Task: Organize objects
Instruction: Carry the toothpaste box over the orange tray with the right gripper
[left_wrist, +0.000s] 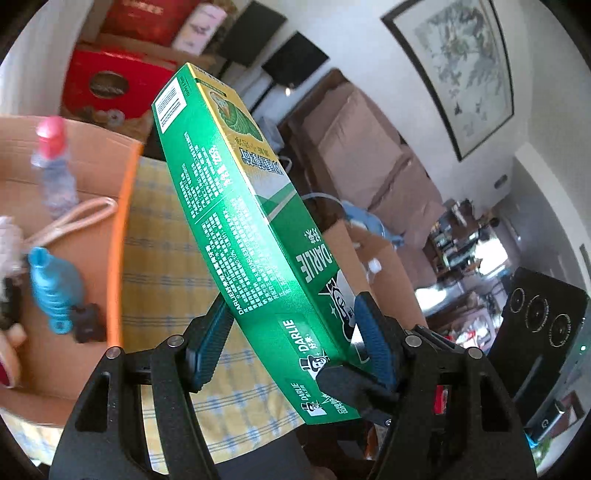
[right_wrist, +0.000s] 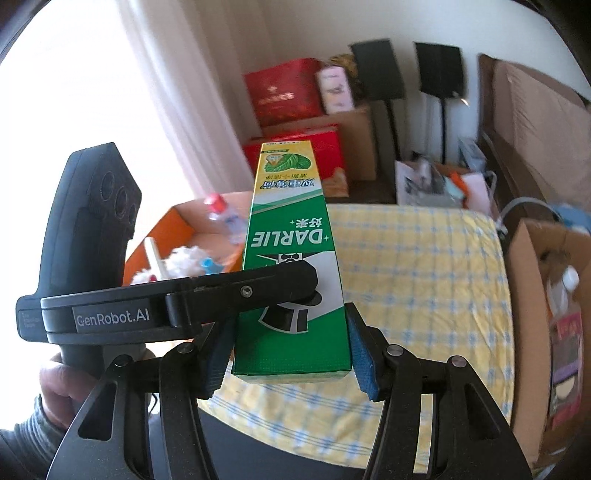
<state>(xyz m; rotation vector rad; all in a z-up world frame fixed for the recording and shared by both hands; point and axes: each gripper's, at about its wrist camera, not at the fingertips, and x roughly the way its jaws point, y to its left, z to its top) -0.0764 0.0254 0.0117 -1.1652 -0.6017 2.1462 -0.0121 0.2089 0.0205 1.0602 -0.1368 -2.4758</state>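
A long green Darlie toothpaste box (left_wrist: 236, 221) is held in the air over the yellow checked cloth, and both grippers have it at its near end. My left gripper (left_wrist: 291, 306) is shut on it, with one blue pad on the printed face and the other behind the back. In the right wrist view the same box (right_wrist: 288, 229) points away from me. My right gripper (right_wrist: 290, 317) is shut on its two narrow sides. The left gripper's black finger (right_wrist: 258, 288) lies across the box's face. A hand (right_wrist: 55, 373) grips that gripper's handle.
An orange-edged cardboard tray (left_wrist: 118, 221) at the left holds a pink-capped bottle (left_wrist: 55, 173), a blue bottle (left_wrist: 55, 284) and a white fluffy thing (right_wrist: 184, 258). The yellow checked cloth (right_wrist: 424, 277) covers the surface. A brown carton (right_wrist: 524, 277) stands at the right; red gift boxes (right_wrist: 284, 92) stand behind.
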